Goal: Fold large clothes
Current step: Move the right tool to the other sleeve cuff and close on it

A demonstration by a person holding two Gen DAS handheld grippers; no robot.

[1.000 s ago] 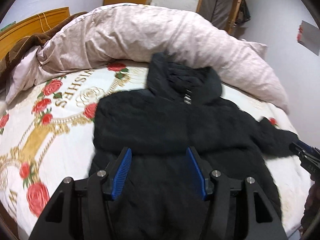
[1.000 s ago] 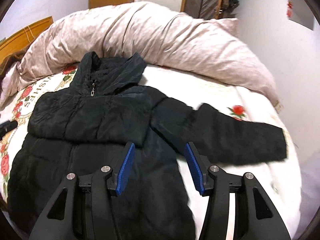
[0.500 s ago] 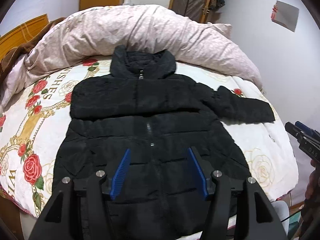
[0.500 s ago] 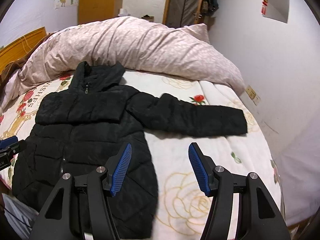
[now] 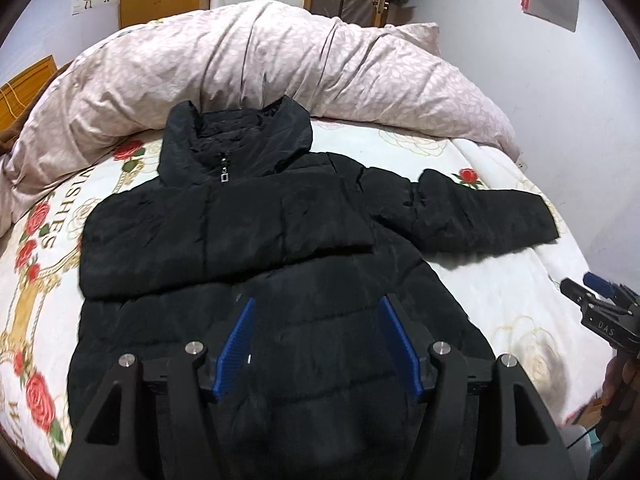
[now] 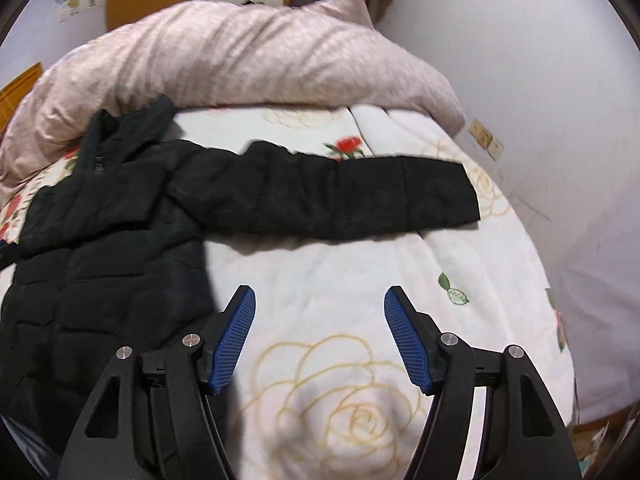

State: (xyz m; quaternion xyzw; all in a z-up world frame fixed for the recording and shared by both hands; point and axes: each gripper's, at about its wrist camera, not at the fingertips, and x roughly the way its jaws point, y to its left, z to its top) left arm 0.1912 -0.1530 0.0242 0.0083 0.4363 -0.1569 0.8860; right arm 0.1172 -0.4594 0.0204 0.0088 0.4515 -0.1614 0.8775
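Observation:
A black puffer jacket lies face up on the bed, zipped, collar toward the duvet. One sleeve is folded across its chest. The other sleeve stretches flat to the right over the bedspread. My left gripper hovers above the jacket's lower body, jaws opening, nothing between the blue pads. My right gripper hangs over bare bedspread just right of the jacket's side and in front of the stretched sleeve, jaws also opening and empty. It shows too at the right edge of the left wrist view, right gripper.
A pink crumpled duvet is piled along the back of the bed. The floral bedspread covers the mattress. A white wall runs close along the right bed edge. A wooden headboard stands at the left.
The right gripper slid rightward off the jacket's body to above bare bedspread. The left gripper drew back from the chest toward the hem. Both pairs of jaws widened.

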